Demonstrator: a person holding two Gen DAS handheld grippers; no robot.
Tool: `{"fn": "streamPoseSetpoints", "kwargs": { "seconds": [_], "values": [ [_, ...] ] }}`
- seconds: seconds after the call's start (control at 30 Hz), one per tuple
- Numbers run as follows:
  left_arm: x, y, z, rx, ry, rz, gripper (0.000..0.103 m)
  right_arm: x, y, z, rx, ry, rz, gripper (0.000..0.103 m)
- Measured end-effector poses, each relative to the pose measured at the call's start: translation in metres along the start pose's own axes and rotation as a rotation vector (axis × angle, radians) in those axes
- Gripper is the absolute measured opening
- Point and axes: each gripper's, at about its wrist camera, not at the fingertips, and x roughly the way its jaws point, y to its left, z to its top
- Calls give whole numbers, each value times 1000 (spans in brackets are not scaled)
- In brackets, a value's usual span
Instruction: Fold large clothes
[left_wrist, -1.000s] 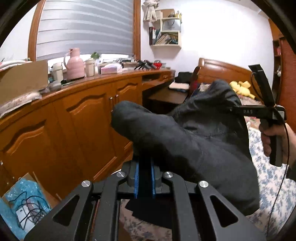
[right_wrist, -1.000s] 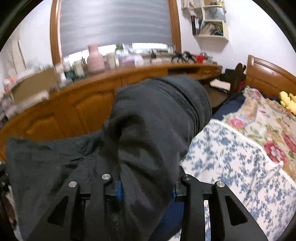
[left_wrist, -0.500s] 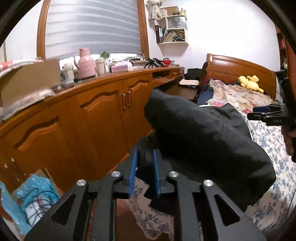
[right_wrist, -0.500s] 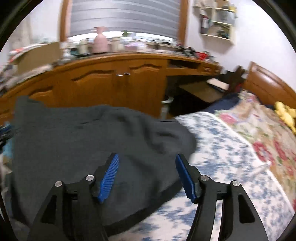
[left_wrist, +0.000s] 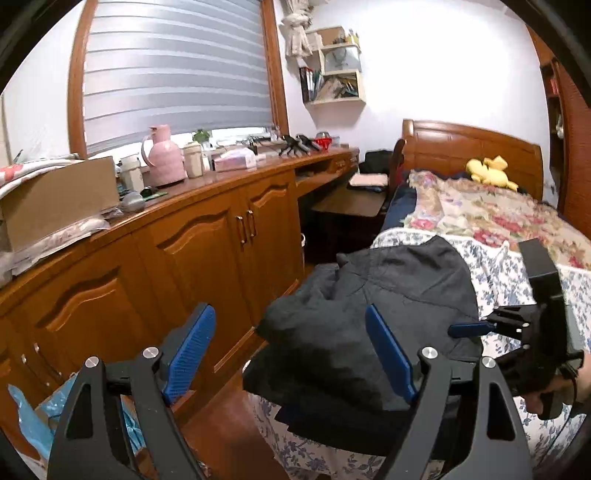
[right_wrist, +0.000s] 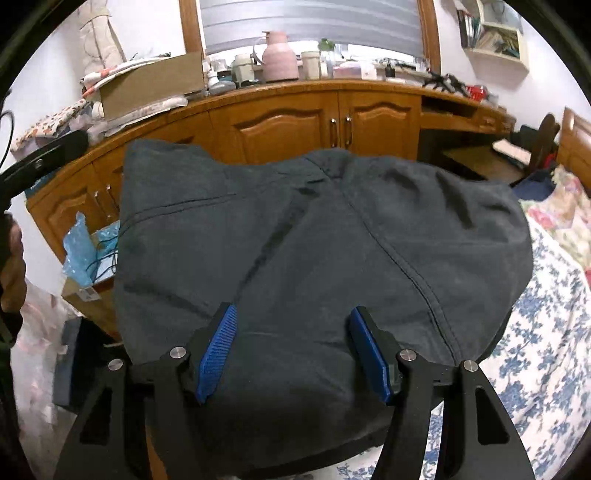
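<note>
A large dark grey garment lies folded in a thick stack on the bed's near corner; it also shows in the left wrist view. My left gripper is open and empty, drawn back to the left of the stack, with blue pads. My right gripper is open and empty, hovering just above the stack's near edge; it appears from the side in the left wrist view. No cloth sits between either pair of fingers.
The bed has a blue floral sheet and a red floral quilt, with a yellow plush toy by the wooden headboard. A long wooden cabinet with a cluttered top runs on the left. A box with blue plastic stands on the floor.
Both grippers let go of the garment and opened wide. The garment dropped from held-up into a folded stack on the bed. The left gripper pulled back from it.
</note>
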Motion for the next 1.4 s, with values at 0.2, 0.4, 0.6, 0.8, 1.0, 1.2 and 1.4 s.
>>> {"fn": "streamPoseSetpoints", "kwargs": {
  "seconds": [0.2, 0.4, 0.6, 0.8, 1.0, 1.2, 1.4],
  "values": [
    [43, 2, -17, 36, 117, 64, 84, -16, 24, -7, -17, 18, -42, 65],
    [65, 10, -40, 13, 189, 44, 84, -48, 34, -17, -9, -11, -56, 66],
    [42, 8, -38, -34, 125, 6, 84, -71, 47, -33, -10, -43, -100, 66],
    [8, -5, -25, -84, 58, -66, 87, -103, 60, -54, 3, -78, -131, 66],
    [-24, -30, -11, -62, 19, -99, 96, -141, 72, -73, 30, -115, -142, 66],
    [-55, -58, -3, -47, -38, -136, 96, -177, 80, -96, 51, -146, -171, 70],
    [-76, -115, -10, 18, -51, -178, 96, -216, 81, -131, 72, -181, -202, 73]
  ]
}}
